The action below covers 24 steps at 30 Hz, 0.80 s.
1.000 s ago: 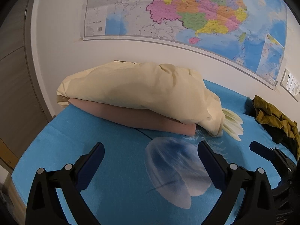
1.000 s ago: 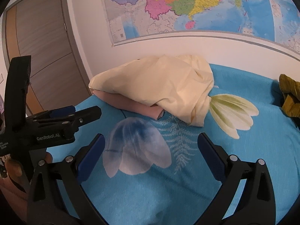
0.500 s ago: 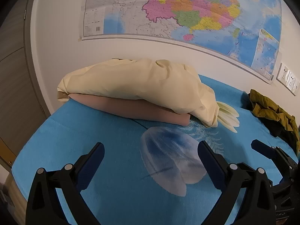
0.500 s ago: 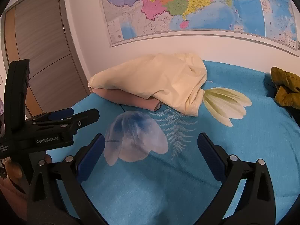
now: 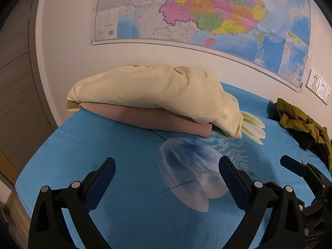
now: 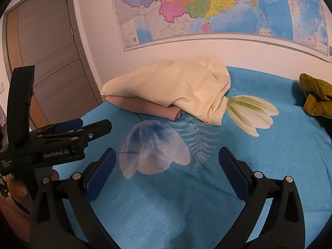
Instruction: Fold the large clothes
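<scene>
Both the left gripper (image 5: pixel 167 172) and right gripper (image 6: pixel 167 161) hover spread and empty; next move calls for reaching the olive garment (image 5: pixel 298 120).

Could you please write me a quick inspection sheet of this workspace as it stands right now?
Surface: bed with a blue flower-print sheet; the near part is bare.
Job's things: cream cloth lies folded on a pink folded cloth at the far left of the bed; olive-green garment lies crumpled at the far right, by a dark item.
Clutter: nothing seen.
Grippers: left gripper open, holding nothing, above the sheet; right gripper likewise.
Cables: nothing seen.
Surroundings: wall map above the bed, wooden door on the left, wall sockets on the right.
</scene>
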Each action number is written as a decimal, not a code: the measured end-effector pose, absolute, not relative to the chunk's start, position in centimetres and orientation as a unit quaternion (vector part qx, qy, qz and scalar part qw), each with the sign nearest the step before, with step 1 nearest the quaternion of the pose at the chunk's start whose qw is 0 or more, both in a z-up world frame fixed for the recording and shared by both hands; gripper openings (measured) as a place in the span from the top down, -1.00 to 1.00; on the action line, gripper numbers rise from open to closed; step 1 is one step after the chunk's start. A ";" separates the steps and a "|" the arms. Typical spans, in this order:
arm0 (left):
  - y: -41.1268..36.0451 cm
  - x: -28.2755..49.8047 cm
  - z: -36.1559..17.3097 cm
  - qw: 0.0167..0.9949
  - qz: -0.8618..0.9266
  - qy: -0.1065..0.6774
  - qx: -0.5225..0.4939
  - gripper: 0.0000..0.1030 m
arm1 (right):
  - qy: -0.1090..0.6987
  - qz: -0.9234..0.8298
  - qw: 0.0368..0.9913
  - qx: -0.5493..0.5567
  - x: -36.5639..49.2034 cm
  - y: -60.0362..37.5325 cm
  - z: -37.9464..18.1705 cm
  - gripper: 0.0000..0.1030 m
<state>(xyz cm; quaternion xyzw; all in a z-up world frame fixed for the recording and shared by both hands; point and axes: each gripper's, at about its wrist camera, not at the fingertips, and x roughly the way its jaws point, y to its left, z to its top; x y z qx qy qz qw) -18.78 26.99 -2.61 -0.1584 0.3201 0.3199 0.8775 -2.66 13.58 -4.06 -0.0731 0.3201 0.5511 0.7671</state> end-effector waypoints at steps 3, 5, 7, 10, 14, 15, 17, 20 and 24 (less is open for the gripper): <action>26.9 -18.7 -2.6 0.879 0.318 0.320 -0.157 -0.87 | 0.320 0.551 0.767 -0.072 -2.7 13.5 -4.1 -0.89; 27.0 -18.8 -2.6 0.878 0.320 0.321 -0.157 -0.87 | 0.320 0.551 0.768 -0.071 -2.8 13.5 -4.0 -0.89; 27.0 -18.8 -2.6 0.877 0.320 0.320 -0.158 -0.87 | 0.319 0.551 0.768 -0.072 -2.8 13.4 -4.0 -0.89; 27.0 -18.9 -2.7 0.876 0.322 0.322 -0.160 -0.87 | 0.321 0.551 0.767 -0.069 -2.8 13.4 -4.0 -0.89; 27.1 -19.1 -2.8 0.875 0.322 0.322 -0.163 -0.87 | 0.321 0.552 0.767 -0.071 -2.9 13.3 -4.0 -0.89; 27.1 -19.1 -2.8 0.875 0.323 0.321 -0.164 -0.87 | 0.321 0.552 0.767 -0.072 -2.9 13.3 -4.0 -0.89; 27.2 -19.1 -2.8 0.875 0.322 0.322 -0.164 -0.87 | 0.321 0.552 0.766 -0.071 -3.0 13.2 -4.0 -0.89; 27.2 -19.2 -2.8 0.875 0.323 0.322 -0.164 -0.87 | 0.322 0.552 0.766 -0.071 -3.0 13.3 -4.0 -0.89; 27.1 -19.2 -2.9 0.875 0.323 0.322 -0.163 -0.87 | 0.322 0.551 0.767 -0.070 -3.1 13.3 -4.1 -0.89</action>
